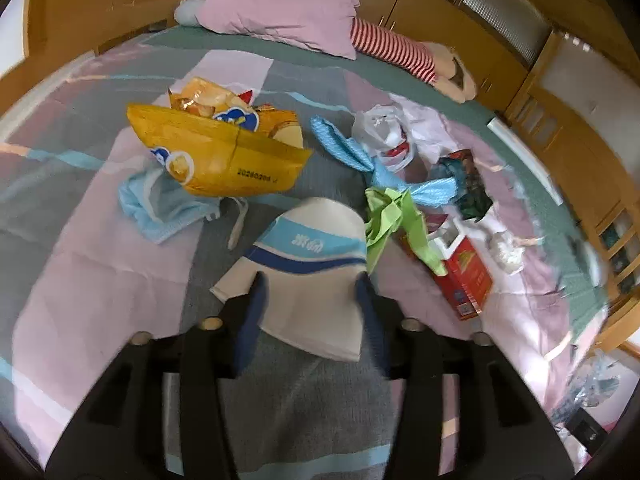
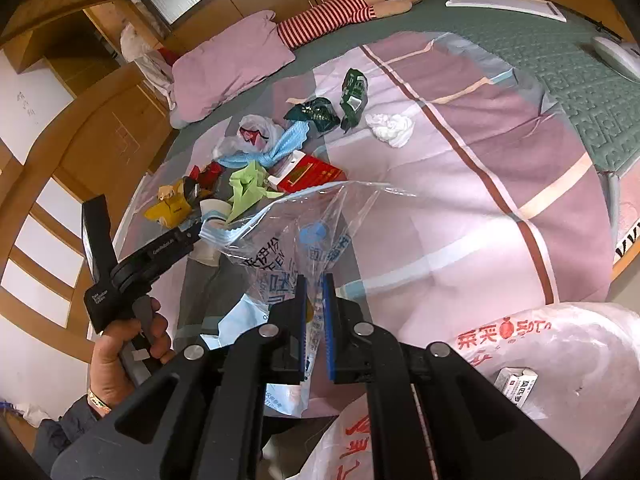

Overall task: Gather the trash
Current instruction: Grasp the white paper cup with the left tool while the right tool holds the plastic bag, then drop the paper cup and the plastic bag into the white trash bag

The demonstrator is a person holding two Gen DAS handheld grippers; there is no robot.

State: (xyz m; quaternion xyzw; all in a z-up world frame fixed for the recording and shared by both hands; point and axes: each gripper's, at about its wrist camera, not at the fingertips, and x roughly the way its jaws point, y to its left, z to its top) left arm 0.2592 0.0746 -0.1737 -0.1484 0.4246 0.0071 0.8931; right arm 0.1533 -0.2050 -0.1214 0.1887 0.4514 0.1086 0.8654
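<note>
left gripper [image 1: 312,300]: fingers [image 1: 256,300] set wide, one on each side of a paper cup [image 1: 308,268] and touching its white wall; grasping the cup. cup is white with a light-blue band and a dark-blue stripe, tipped over, long axis running away from the camera, one end toward the trash pile and the other end toward the gripper. it sits near the middle of the bed [image 1: 120,280], between the yellow chip bag [image 1: 216,156] and the red carton [image 1: 466,276].

right gripper [image 2: 314,312]: fingers clenched on a clear plastic bag [image 2: 304,236] with blue print; the film fans up and away from the gripper toward the pile. a hand [image 2: 124,344] grips the handle of the other gripper at the left of the right wrist view.

trash on the bed: chip bag lying on its side, long axis left-right, opening up; light-blue cloth [image 1: 160,208] partly under it; crumpled green paper [image 1: 396,224] draped over the red carton; light-blue wrapper [image 1: 372,164] beside a white plastic bag [image 1: 384,132]; dark green wrappers [image 2: 340,104]; white tissue wad [image 2: 390,126] set apart. a large white printed bag [image 2: 540,344] lies near the right gripper.

surface: bed cover in pink, grey and blue blocks over a green quilted mat [image 2: 580,92]. pink pillow [image 1: 280,8] and a striped soft toy [image 1: 396,52] at the head. wooden cabinets [image 1: 460,28] around the bed.
</note>
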